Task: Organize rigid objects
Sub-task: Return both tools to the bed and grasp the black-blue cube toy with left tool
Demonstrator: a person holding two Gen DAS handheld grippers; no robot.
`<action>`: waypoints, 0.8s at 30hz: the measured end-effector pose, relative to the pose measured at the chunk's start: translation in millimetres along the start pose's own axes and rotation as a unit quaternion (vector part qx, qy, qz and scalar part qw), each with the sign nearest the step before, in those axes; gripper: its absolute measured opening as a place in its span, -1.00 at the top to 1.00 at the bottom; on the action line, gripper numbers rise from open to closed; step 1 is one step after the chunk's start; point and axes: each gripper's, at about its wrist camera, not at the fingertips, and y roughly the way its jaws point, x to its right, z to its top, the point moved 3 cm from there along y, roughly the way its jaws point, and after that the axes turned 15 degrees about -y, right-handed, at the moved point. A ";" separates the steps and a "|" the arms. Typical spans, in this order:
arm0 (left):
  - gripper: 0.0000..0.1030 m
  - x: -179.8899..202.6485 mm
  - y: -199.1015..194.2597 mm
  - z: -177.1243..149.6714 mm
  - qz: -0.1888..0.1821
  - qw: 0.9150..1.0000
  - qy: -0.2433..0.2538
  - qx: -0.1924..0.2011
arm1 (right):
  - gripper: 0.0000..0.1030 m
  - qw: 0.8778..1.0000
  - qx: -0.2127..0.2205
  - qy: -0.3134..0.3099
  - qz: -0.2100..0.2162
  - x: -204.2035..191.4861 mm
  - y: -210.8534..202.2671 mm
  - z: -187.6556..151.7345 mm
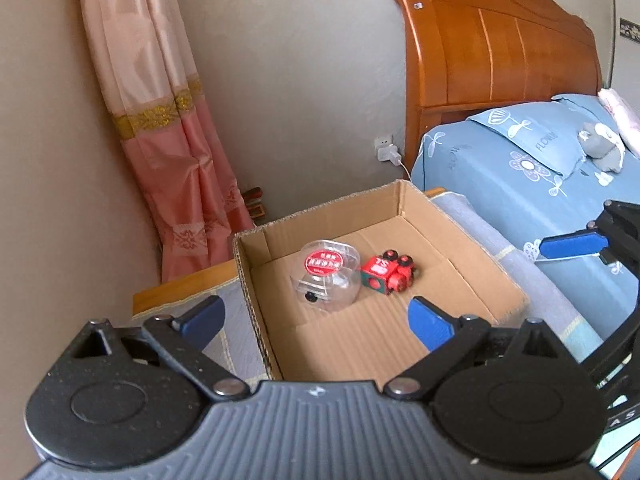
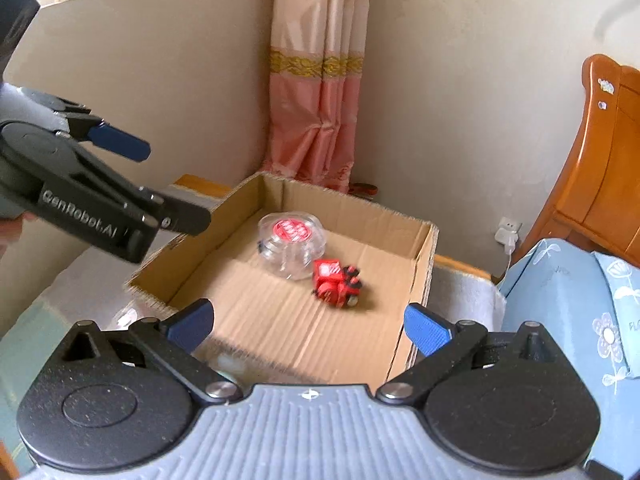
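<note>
The blue-padded fingers (image 1: 430, 326) of the left gripper (image 1: 316, 320) stand spread wide with nothing between them, poised above the near edge of an open cardboard box (image 1: 404, 196). The right gripper (image 2: 308, 326) is likewise spread wide and empty, its two blue pads (image 2: 426, 330) over the near part of the same box. Each gripper also shows at the edge of the other's view: the right one at the far right of the left wrist view, the left one at the far left of the right wrist view, both clear of the box contents.

Inside the box lie two things. One is a clear plastic jar (image 1: 326, 276) with a round red label on its lid, lying on the box floor toward the back. The other is a small red toy train (image 1: 390, 274) with black wheels, just beside the jar and seeming to touch it. Neither gripper touches either one.

The box sits on a pale blue-grey cloth (image 1: 472, 216) that covers a low wooden surface. Beyond it hangs one pink curtain (image 1: 168, 120) with a gold band, in the corner of two beige walls. To the right stands one bed with an orange wooden headboard (image 1: 492, 44) and blue flowered bedding (image 1: 500, 168); a grey soft toy (image 1: 602, 146) lies on it. One white plug (image 1: 386, 152) sits in a wall socket beside the headboard.
</note>
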 end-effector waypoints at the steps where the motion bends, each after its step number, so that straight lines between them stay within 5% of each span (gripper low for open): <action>1: -0.90 0.9 -4.3 -4.5 0.000 1.000 0.002 0.002 | -1.00 1.000 0.002 0.000 0.002 -3.7 -5.1 -4.6; 12: -0.91 11.8 -30.6 -88.0 -0.026 1.000 0.012 0.002 | -1.00 0.999 0.010 0.036 -0.040 -27.6 -48.2 -76.6; 24: -0.91 30.0 -21.0 -170.6 -0.077 0.996 0.025 -0.040 | -1.00 0.982 -0.028 0.172 -0.067 -30.4 -64.9 -172.2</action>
